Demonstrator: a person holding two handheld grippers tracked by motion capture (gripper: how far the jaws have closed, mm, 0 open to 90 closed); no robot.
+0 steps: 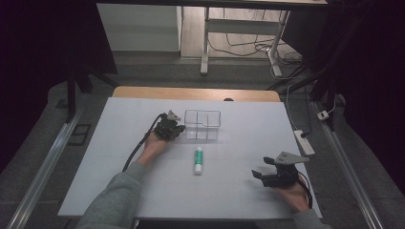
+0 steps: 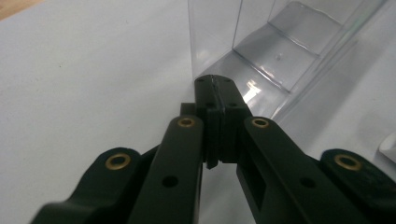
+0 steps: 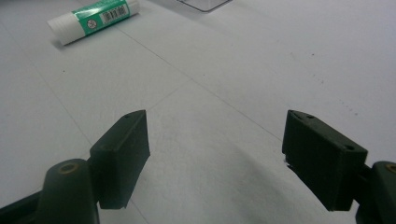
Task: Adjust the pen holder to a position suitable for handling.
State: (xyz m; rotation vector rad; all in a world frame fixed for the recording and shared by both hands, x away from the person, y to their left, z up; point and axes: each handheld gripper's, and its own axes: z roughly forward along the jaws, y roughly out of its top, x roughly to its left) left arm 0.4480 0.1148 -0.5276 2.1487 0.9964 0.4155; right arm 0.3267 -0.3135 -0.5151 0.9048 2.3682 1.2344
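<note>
A clear plastic box with inner dividers stands at the middle of the white table. My left gripper is at the box's left side. In the left gripper view it is shut, its tips at the near bottom corner of the clear box, with nothing visible between the jaws. A white glue stick with a green label lies flat in front of the box. My right gripper hovers low at the front right, open and empty. In the right gripper view the glue stick lies far ahead to the left.
A bare wooden strip runs along the table's far edge. A power strip lies off the right side. Cables and table legs are on the floor beyond. The person's grey sleeve enters from the bottom left.
</note>
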